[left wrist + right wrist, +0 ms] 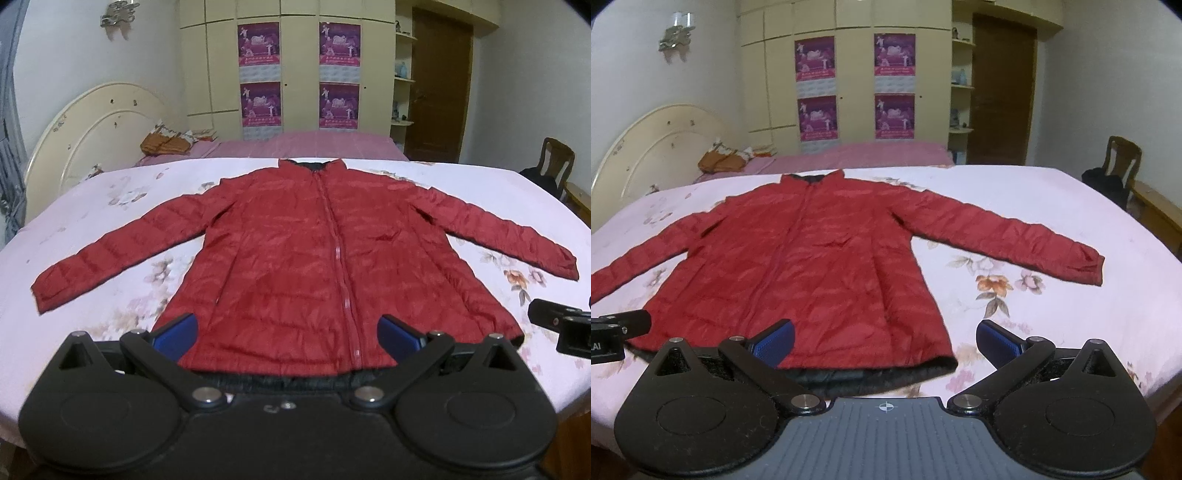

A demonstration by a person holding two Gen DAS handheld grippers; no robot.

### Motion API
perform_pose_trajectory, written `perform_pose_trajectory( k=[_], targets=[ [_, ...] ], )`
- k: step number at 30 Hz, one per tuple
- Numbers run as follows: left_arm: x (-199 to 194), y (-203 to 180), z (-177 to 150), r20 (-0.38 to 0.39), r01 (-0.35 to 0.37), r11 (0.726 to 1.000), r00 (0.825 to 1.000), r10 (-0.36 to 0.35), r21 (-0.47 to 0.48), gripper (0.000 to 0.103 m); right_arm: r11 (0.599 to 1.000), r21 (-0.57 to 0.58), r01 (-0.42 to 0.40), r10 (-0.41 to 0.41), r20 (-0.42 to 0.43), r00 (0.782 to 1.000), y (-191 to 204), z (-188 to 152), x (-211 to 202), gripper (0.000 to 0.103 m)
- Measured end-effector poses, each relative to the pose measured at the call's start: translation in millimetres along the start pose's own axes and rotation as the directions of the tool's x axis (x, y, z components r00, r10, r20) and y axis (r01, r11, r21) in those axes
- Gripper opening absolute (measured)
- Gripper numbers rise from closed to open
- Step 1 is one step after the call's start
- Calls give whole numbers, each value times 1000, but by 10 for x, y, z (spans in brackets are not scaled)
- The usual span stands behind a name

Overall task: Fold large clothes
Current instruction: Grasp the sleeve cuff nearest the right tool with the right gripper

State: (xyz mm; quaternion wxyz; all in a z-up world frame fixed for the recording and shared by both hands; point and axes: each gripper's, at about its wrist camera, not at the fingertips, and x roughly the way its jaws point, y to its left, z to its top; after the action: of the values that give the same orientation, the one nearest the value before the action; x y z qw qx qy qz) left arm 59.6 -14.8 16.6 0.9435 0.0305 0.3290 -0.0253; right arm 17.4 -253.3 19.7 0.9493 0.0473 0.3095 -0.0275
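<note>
The left gripper (286,338) hovers spread wide above the hem of a red puffer jacket (314,258), grasping nothing. The right gripper (884,345) hangs likewise released over the jacket's right hem corner. The jacket lies flat, zipped, sleeves outspread, on a floral bedsheet (110,206). Beyond the jacket's collar stands a cream wardrobe (299,11).

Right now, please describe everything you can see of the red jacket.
The red jacket is quilted, shiny and puffy-looking, with a dark lining showing at collar and hem. It lies flat, front up, zipped closed, on the floral bedsheet, both sleeves spread outward, hem toward the cameras. Neither gripper holds it.
</note>
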Motion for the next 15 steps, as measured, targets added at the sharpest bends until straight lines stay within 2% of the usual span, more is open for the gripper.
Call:
perform_pose_trajectory(
  k=[7, 11, 15],
  targets=[
    [392, 13, 239, -5, 26, 1000, 1000, -26, 14, 103, 999, 30, 43, -43, 1, 999, -116, 247, 365, 103],
    [695, 49, 385, -15, 42, 999, 999, -42, 5, 103, 994, 98, 45, -46, 13, 999, -251, 420, 603, 103],
    [959, 93, 532, -7, 116, 993, 993, -116, -4, 103, 986, 153, 73, -77, 24, 997, -364, 597, 846, 103]
  ],
)
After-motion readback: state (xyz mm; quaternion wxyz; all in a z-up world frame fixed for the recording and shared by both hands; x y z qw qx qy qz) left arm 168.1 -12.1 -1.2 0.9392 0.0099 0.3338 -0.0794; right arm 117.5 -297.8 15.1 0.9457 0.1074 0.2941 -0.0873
